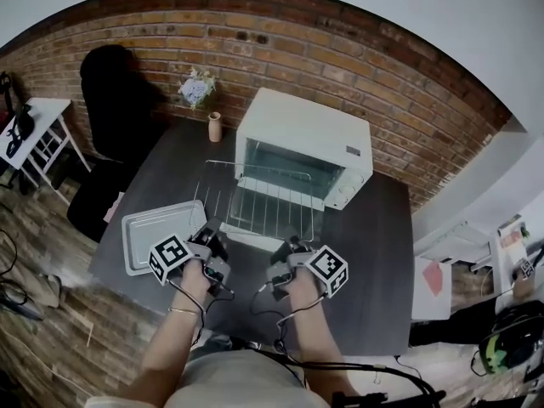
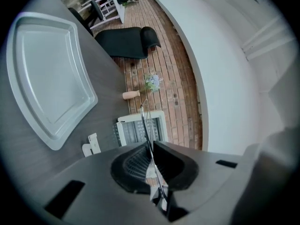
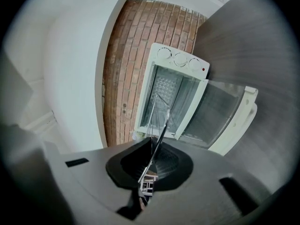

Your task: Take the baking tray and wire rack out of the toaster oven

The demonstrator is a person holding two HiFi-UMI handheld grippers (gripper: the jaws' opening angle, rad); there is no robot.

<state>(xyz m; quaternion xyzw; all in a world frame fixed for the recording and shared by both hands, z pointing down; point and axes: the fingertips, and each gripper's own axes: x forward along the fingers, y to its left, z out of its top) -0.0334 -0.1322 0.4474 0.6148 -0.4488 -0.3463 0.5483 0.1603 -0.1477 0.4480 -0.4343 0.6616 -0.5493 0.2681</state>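
The wire rack [image 1: 263, 195] hangs level in front of the white toaster oven [image 1: 306, 138], over its opened door [image 1: 255, 238]. My left gripper [image 1: 210, 235] is shut on the rack's near edge at the left, and my right gripper [image 1: 287, 250] is shut on the same edge at the right. In the left gripper view the rack [image 2: 148, 130] runs edge-on between the shut jaws of the left gripper [image 2: 152, 148]. The right gripper [image 3: 153, 146] pinches the rack [image 3: 160, 125] the same way, facing the oven [image 3: 174, 90]. The silver baking tray [image 1: 160, 233] lies on the dark table, left of my left gripper, also seen as the tray [image 2: 47, 74].
A small tan vase [image 1: 215, 127] and a bunch of flowers [image 1: 196, 87] stand at the table's back left by the brick wall. A black chair [image 1: 115, 143] sits left of the table [image 1: 374, 262]. White side tables stand at far left and right.
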